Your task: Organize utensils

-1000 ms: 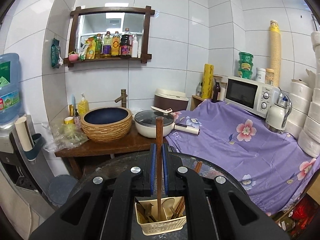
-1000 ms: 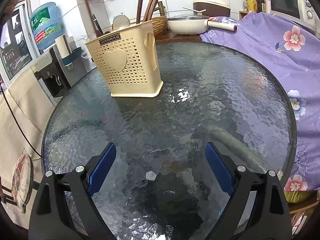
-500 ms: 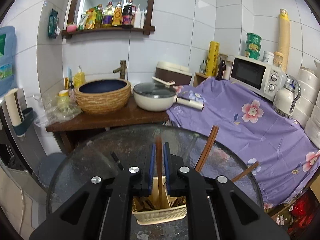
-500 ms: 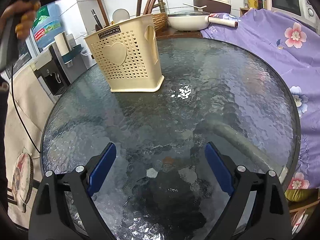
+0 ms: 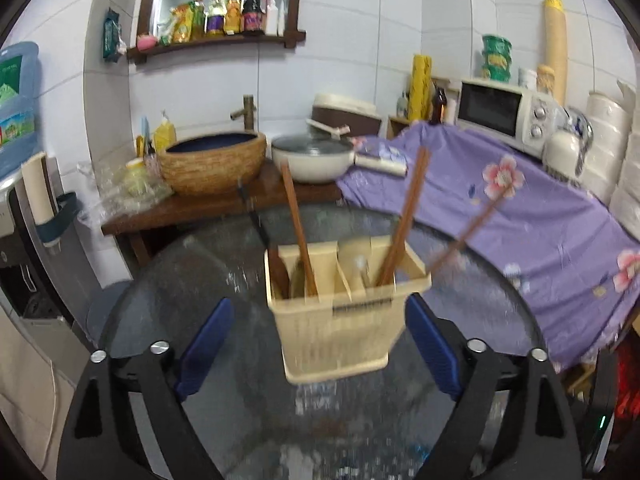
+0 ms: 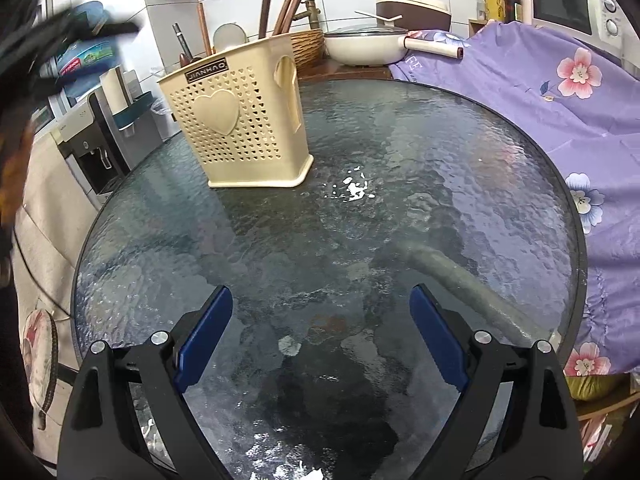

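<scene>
The left gripper [image 5: 316, 336] has just been opening and now its blue pads are spread wide on either side of the cream utensil holder [image 5: 340, 320], not pressing on it; that whole view is smeared, so I can't make out whether the pads brush the holder's walls. The holder sits on the round glass table [image 6: 400, 200], towards its far left side in the right wrist view. Brown chopsticks [image 5: 402, 216] lean out of it, with one wooden handle [image 5: 296, 224] in the left compartment; there's a spoon-ish shape in the middle one, too blurry to call. Their tops are cut off in the right wrist view. The right gripper [image 6: 320, 336] hangs over bare glass, jaws wide apart, nothing between them; a dark blur at that view's left edge is unreadable.
</scene>
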Available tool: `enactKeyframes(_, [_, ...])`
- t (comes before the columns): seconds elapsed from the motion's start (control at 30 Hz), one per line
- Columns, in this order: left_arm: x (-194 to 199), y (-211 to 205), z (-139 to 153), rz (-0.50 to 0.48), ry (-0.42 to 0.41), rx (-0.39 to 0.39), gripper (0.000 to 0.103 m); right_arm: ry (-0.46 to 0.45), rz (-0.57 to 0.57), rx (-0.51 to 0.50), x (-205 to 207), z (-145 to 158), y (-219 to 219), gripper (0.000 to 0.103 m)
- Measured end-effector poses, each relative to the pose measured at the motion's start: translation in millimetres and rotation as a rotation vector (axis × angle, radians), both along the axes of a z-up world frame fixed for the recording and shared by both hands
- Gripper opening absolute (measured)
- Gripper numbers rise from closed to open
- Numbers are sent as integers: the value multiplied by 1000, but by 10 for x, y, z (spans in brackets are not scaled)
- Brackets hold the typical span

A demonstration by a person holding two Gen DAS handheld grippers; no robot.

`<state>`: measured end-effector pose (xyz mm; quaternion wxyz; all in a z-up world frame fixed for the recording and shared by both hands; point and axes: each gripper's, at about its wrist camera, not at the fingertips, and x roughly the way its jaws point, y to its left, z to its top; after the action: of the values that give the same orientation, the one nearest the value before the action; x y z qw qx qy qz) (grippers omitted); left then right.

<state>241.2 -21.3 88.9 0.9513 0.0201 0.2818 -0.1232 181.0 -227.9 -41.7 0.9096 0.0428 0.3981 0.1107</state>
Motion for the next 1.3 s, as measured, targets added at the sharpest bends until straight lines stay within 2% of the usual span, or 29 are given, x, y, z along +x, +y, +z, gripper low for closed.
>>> enactKeyframes(0.1, [-125,50,-373,19,80,25,96,10,-4,-10,20,-22,-3,89])
enactKeyframes(0.2, [-143,118,-892,66,208,48,96,13,-5,-31,73,-50,30,89])
enactKeyframes(0.33, [-43,224,-1366,139,324,29,96,45,-17,-75,239,-126,105,89])
enactKeyframes(0.43, [67,269,-1573,212,384,-5,96,65,-35,-89,412,-164,144,90])
enactKeyframes(0.5, [102,249,-1595,246,357,30,96,86,-41,-112,527,-198,188,91])
enactKeyframes(0.6, [184,210,-1641,282,364,82,97,114,-40,-139,679,-259,259,94])
enactKeyframes(0.77, [272,198,-1635,294,366,88,98,141,-40,-167,858,-379,382,98])
enactKeyframes(1.3, [257,183,-1640,294,360,94,98,117,-62,-173,895,-432,407,99])
